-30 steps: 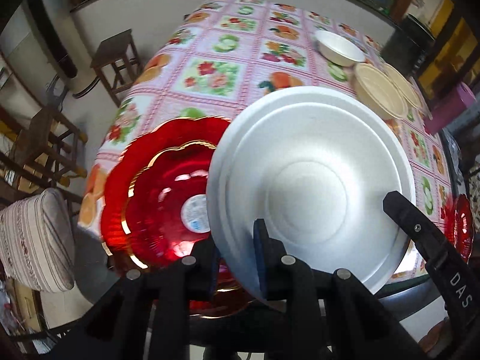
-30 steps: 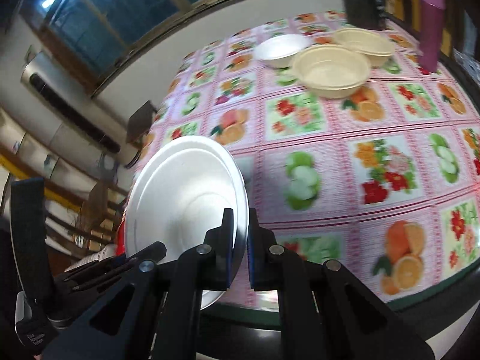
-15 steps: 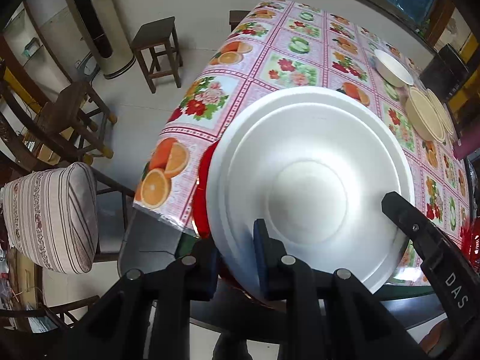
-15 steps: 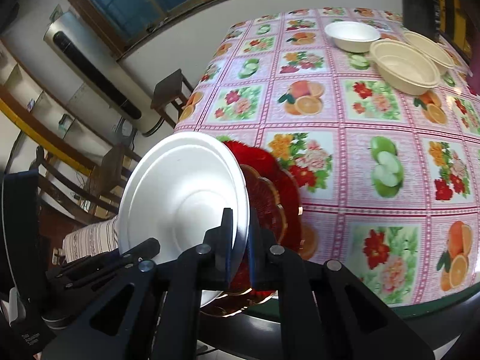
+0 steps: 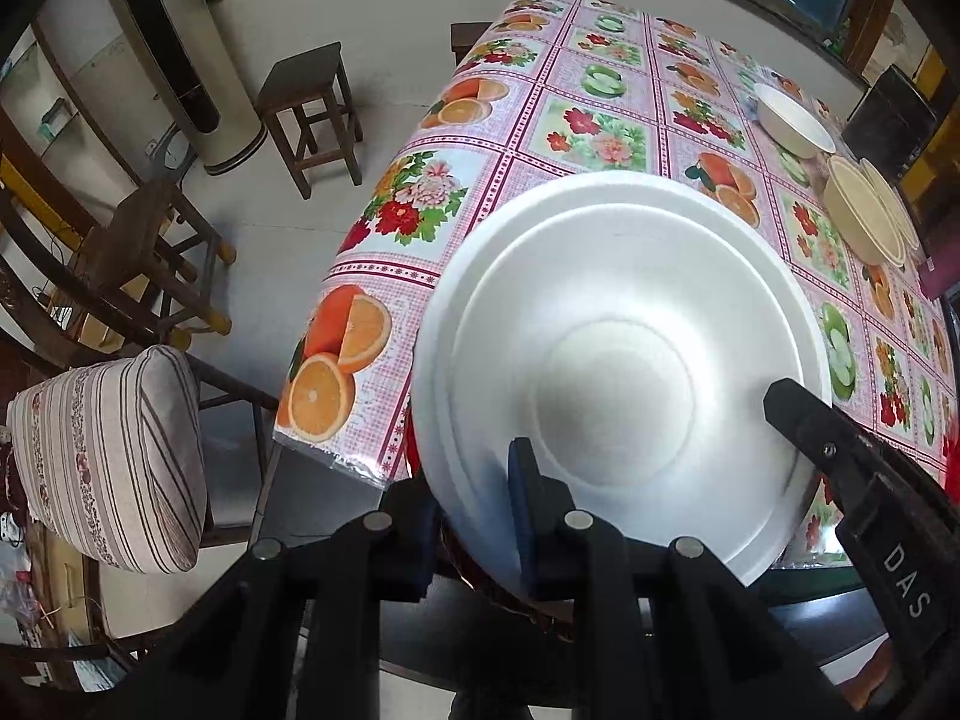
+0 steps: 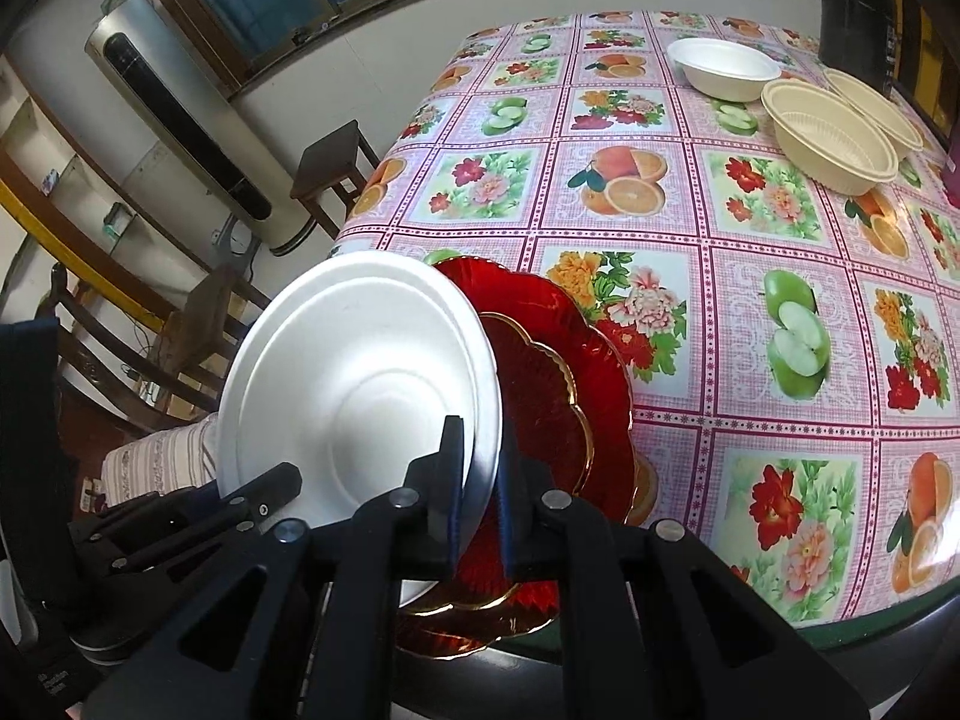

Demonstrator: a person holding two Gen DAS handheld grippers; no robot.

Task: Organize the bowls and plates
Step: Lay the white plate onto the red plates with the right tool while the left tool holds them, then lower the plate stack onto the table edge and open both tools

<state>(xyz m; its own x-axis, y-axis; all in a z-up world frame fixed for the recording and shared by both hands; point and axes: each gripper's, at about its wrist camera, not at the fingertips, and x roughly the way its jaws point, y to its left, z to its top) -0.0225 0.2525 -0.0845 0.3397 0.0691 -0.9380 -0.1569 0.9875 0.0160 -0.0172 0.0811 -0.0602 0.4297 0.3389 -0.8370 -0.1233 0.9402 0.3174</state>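
Table (image 6: 708, 276), covered by a fruit-and-flower oilcloth, is noted first. Red plates (image 6: 558, 396), stacked near its front corner, are seen next; cream bowls (image 6: 831, 141) and a white bowl (image 6: 723, 69) are set well apart from them, at the far end. The white plate (image 5: 618, 360) is held tilted over the red stack, pinched at its rim from both sides: left gripper (image 5: 474, 510) and right gripper (image 6: 480, 498) are each pressed tight on the edge. Judged step: plate being carried to the plate stack. The next move is judged to call for levelling it, lowering it centred onto the red plates, then releasing both grips together.
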